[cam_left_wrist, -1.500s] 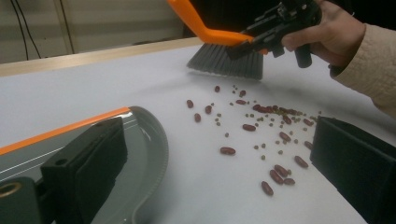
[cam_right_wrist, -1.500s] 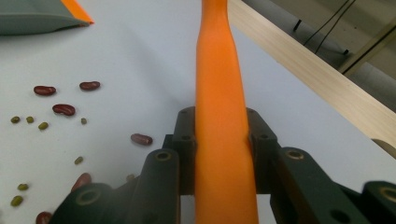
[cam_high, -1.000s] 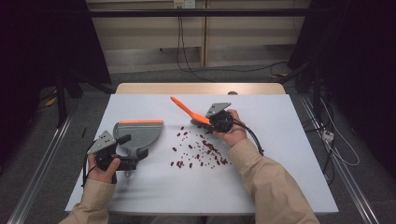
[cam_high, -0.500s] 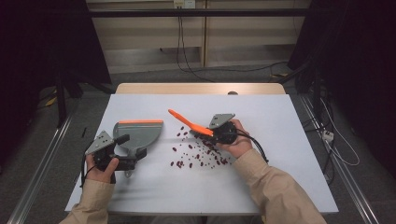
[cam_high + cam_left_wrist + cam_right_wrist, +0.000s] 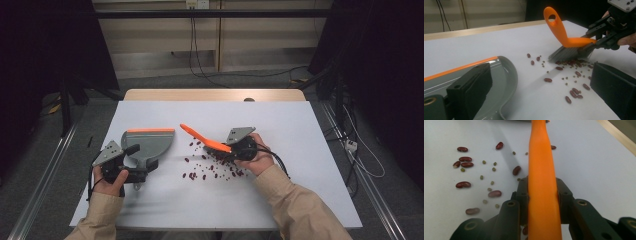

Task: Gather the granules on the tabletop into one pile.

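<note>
An orange hand brush [image 5: 204, 139] with grey bristles [image 5: 565, 52] is clamped by its handle [image 5: 541, 170] in my right gripper [image 5: 541, 188], which is shut on it. The bristles touch the far side of a scatter of red and small green beans [image 5: 210, 167] on the white table [image 5: 300, 125]. A grey dustpan [image 5: 150, 142] with an orange lip lies flat to the left of the beans. My left gripper [image 5: 141, 159] rests at the pan's handle end. Its jaws stand wide apart [image 5: 541, 75], one over the pan [image 5: 499, 67], with bare table between them.
Beans [image 5: 574, 75] lie between the pan's edge and the brush, several close to my left gripper's right jaw. A wooden strip [image 5: 215, 95] borders the table's far edge. Cables run on the floor to the right [image 5: 350, 145].
My right gripper has carried the brush toward the near edge and a little right, lowering the bristles onto the beans. The left gripper and dustpan have not moved.
</note>
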The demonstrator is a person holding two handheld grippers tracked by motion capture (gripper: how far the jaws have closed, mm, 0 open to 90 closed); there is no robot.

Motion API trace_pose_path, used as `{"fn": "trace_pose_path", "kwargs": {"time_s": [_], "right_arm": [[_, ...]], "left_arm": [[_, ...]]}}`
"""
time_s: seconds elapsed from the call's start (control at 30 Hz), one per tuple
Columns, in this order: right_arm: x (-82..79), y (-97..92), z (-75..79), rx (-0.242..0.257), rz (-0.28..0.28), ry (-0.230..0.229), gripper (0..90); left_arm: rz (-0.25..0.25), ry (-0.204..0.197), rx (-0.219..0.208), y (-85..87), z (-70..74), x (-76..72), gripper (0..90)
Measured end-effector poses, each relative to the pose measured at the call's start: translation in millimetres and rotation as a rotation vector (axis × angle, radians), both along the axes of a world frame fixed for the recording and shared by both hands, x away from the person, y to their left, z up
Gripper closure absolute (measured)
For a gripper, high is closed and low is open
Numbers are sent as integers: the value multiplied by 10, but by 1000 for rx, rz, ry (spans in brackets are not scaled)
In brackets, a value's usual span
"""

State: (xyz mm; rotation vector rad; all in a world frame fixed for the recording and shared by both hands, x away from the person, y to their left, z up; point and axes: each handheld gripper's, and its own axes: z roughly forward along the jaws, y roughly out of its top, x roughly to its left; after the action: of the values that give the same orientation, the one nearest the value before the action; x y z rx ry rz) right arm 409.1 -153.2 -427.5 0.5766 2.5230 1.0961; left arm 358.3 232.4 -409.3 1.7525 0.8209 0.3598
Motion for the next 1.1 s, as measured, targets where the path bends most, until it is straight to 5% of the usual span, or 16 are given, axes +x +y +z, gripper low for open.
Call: {"fn": "trace_pose_path", "kwargs": {"time_s": [0.23,0.6,1.1], "right_arm": [[90,-54,89,49,-24,-12,712],[642,58,105,100,-54,1,712],[997,388,-6,26,-6,-28,712]], "left_arm": [[-1,1,-1,-8,0,7,40],[-4,15,-2,0,-14,32,39],[-4,20,-11,21,-14,40,39]]}}
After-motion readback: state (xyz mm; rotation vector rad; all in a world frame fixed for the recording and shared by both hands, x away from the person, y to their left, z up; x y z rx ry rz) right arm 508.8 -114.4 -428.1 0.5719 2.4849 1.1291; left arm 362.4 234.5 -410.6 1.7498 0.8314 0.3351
